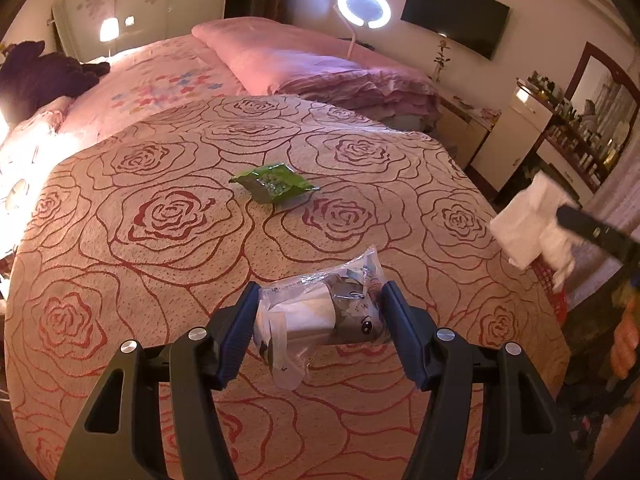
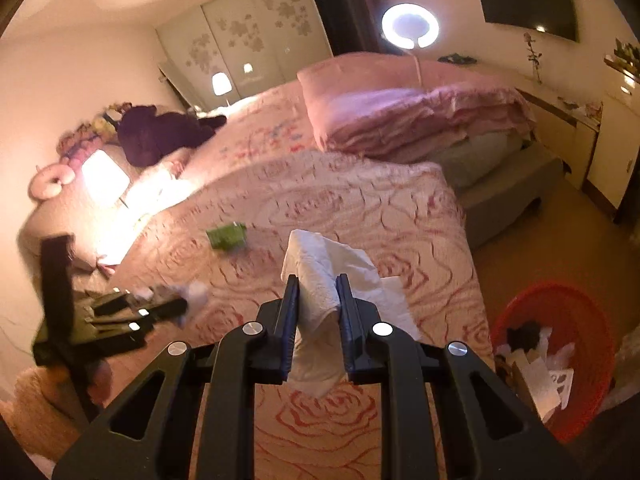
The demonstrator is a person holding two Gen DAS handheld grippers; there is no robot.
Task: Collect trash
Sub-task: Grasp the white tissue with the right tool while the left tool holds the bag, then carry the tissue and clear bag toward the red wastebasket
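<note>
My left gripper is open around a clear plastic wrapper that lies on the rose-patterned bedspread; its fingers stand on either side of it with gaps. A green snack packet lies farther up the bed; it also shows in the right wrist view. My right gripper is shut on a white paper tissue and holds it above the bed's right side. That tissue shows at the right in the left wrist view. A red trash basket with paper scraps stands on the floor at the bed's right.
A pink folded quilt and a dark plush toy lie at the far end of the bed. A ring lamp, a wall TV and a dresser with bottles stand along the right wall.
</note>
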